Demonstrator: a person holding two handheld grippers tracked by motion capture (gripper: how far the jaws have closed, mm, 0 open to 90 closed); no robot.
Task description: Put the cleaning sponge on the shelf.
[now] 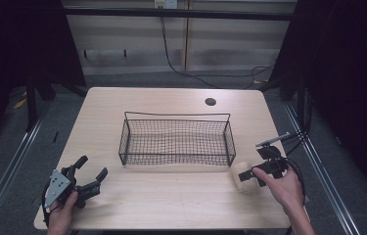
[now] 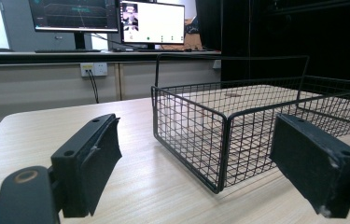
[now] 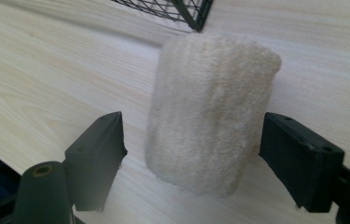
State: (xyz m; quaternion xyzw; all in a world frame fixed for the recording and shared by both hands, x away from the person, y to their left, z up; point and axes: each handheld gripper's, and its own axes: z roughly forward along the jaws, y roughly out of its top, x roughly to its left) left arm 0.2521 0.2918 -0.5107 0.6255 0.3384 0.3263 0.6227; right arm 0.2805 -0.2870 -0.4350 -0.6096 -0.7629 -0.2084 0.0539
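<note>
Fuzzy cream cylinder [image 3: 212, 112] lies on pale woodgrain table [image 3: 46, 70] between the right gripper's [image 3: 193, 154] parted fingers, untouched.

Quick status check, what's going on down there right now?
Right gripper open around cream roll, pads apart from it. Left gripper open, idle. Wire basket beside roll; nothing in the way.

Pale wooden table [image 1: 171, 196], grey floor [image 1: 14, 161], 2 monitors [image 2: 107, 21] behind.
</note>
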